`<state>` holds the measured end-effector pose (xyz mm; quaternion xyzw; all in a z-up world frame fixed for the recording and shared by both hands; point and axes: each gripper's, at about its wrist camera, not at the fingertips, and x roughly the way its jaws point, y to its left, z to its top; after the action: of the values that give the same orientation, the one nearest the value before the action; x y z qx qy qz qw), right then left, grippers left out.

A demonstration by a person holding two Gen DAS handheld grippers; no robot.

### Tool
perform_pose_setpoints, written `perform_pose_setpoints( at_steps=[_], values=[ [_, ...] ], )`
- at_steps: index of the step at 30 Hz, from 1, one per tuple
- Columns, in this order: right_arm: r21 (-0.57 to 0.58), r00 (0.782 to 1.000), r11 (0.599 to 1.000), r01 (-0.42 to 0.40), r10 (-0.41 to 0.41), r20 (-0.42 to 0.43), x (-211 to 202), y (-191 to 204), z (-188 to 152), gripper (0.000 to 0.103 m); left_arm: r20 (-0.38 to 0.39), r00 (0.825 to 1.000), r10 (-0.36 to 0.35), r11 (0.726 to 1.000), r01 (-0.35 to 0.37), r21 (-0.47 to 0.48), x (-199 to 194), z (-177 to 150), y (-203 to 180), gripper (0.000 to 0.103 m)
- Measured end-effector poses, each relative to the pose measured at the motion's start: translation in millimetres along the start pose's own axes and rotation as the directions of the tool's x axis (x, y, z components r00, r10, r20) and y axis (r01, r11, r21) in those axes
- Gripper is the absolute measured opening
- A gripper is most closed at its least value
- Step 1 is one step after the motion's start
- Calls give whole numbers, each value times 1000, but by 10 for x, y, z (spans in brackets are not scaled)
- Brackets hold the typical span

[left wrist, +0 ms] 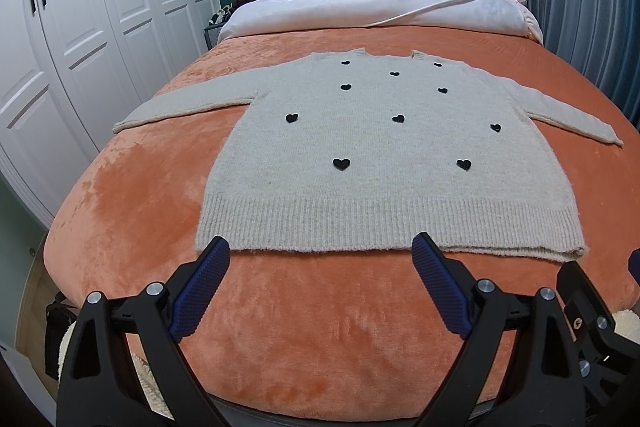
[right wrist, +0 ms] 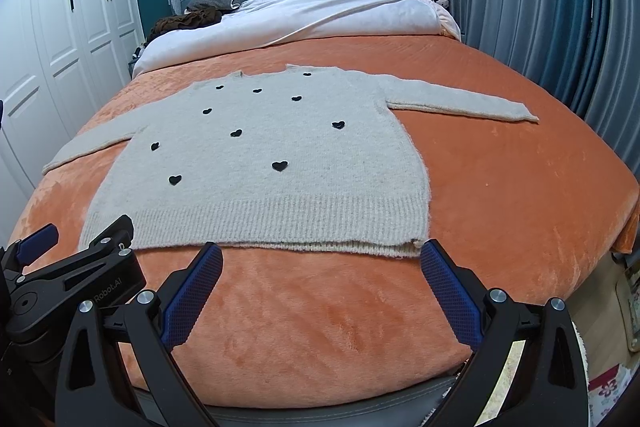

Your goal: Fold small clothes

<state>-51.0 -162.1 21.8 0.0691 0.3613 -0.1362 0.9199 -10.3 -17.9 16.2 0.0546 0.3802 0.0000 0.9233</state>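
Setting: a bed (left wrist: 304, 327) covered in an orange plush blanket, white duvet (left wrist: 380, 3) bunched at the head, white wardrobe (left wrist: 80, 27) on the left, blue curtain (right wrist: 540, 7) on the right.

Sweater: a pale grey knit sweater (left wrist: 384, 147) with small black hearts lies flat, front up, in the middle of the bed; ribbed hem (left wrist: 384, 223) nearest the cameras, neckline toward the headboard.

Sleeves: both are spread straight out to the sides, left sleeve (left wrist: 180, 107) and right sleeve (right wrist: 460, 101), each resting on the blanket.

Left gripper: the left gripper (left wrist: 320, 251) hovers just short of the hem's left half, fingers spread wide, holding nothing; its tips look level with the hem edge but a touch cannot be told.

Right gripper: the right gripper (right wrist: 320, 253) sits at the hem's right part, fingers spread wide, empty; its right fingertip is just beside the hem corner (right wrist: 414, 247).

Done so far: the sweater appears laid out and smoothed; no fold is visible anywhere.

Left to do: judging from this, all folding remains, likely sleeves inward, then the body folded up from the hem.

Progress: at the very start.
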Motion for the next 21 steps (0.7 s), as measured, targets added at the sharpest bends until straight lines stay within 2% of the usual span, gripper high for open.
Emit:
perform_pose_setpoints(
  at_steps=[21],
  values=[
    [-1, 1000, 1000, 5, -5, 1, -2, -1, 4, 98, 6, 1000, 2, 1000, -2, 2, 7, -20, 52, 90]
  ],
)
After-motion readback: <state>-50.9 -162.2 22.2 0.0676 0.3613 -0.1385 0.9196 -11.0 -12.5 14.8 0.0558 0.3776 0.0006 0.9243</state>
